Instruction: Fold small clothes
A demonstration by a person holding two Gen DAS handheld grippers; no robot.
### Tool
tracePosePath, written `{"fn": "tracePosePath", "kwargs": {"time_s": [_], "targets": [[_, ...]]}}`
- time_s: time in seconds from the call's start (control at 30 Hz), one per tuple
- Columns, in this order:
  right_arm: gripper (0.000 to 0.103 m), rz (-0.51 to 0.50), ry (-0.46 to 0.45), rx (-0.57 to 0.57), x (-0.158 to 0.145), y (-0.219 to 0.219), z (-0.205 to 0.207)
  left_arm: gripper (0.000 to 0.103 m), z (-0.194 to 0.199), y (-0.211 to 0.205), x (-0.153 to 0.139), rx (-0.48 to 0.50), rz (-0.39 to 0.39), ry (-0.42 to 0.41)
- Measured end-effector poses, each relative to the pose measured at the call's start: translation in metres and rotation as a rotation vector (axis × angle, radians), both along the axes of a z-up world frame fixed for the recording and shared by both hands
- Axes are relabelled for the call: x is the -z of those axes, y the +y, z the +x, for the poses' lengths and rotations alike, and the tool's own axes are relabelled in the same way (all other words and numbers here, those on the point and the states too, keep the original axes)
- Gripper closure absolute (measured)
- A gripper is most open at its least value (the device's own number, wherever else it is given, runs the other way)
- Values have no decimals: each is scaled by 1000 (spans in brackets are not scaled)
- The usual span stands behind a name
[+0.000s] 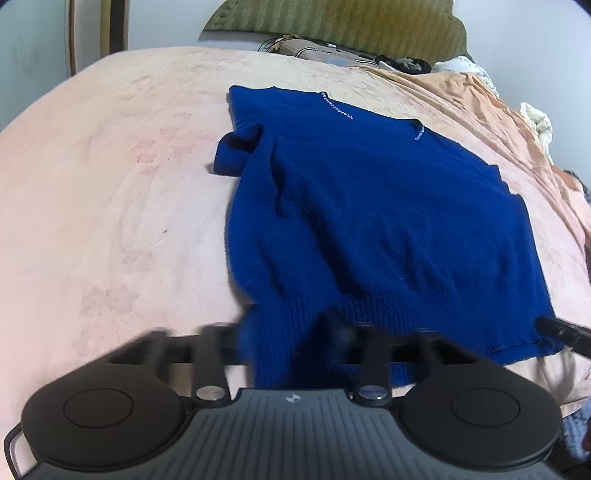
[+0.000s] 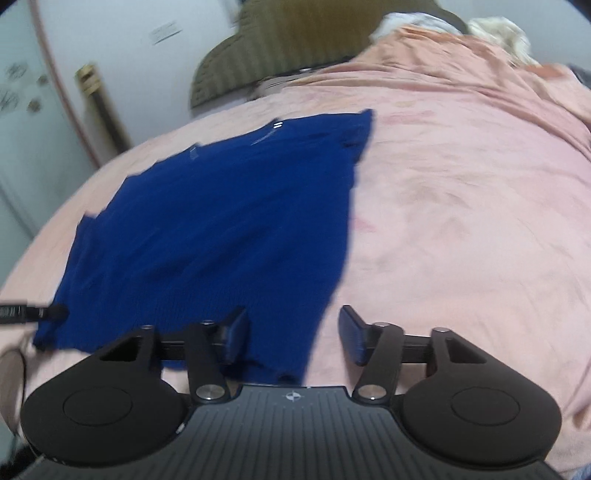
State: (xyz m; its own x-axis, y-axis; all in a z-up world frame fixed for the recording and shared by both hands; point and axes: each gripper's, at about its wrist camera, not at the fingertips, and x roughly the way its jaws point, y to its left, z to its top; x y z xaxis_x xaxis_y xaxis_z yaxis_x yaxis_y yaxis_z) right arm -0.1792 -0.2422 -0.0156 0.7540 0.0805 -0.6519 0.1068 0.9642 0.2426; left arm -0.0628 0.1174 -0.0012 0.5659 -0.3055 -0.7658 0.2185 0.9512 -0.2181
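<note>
A blue knitted sweater (image 1: 369, 206) lies spread flat on the pink bedsheet (image 1: 110, 184), neckline away from me and ribbed hem nearest. One sleeve is folded in on the left side. My left gripper (image 1: 284, 339) is blurred at the hem's left corner, shut on bunched hem fabric. From the right wrist view its dark tip (image 2: 55, 312) sits on that same corner of the sweater (image 2: 207, 221). My right gripper (image 2: 293, 332) stands open astride the hem's right corner. One of its fingers (image 2: 236, 332) is over the fabric and the other is over bare sheet.
An olive striped cushion (image 1: 332, 22) leans against the wall at the head of the bed. A bag with cables (image 1: 314, 48) and dark items lie in front of it. Rumpled orange bedding (image 1: 480, 96) and a white cloth (image 1: 535, 118) lie to the right.
</note>
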Motion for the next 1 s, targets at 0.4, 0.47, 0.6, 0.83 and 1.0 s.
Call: {"fn": "tracePosePath", "kwargs": {"time_s": [0.4,0.47,0.6,0.83,1.0], "targets": [[93,126,-141,-60,-42,-8,-22,94,-32,20,-53,60,-119,-113],[93,149,-181,-86,-59,-11,-32,94,-43,27,-70,82,-139,-150],[93,179,-251,-137,-93,-15,-57,94,-66,45,-104,121,-173,-219],[93,245,-294,-229,-127,-23,-96,98,-85,60,-135,191,-194,-258],[92,321,-263,-190,-121,-36,-81,98,-58,52,-125,173,-177,-231]]}}
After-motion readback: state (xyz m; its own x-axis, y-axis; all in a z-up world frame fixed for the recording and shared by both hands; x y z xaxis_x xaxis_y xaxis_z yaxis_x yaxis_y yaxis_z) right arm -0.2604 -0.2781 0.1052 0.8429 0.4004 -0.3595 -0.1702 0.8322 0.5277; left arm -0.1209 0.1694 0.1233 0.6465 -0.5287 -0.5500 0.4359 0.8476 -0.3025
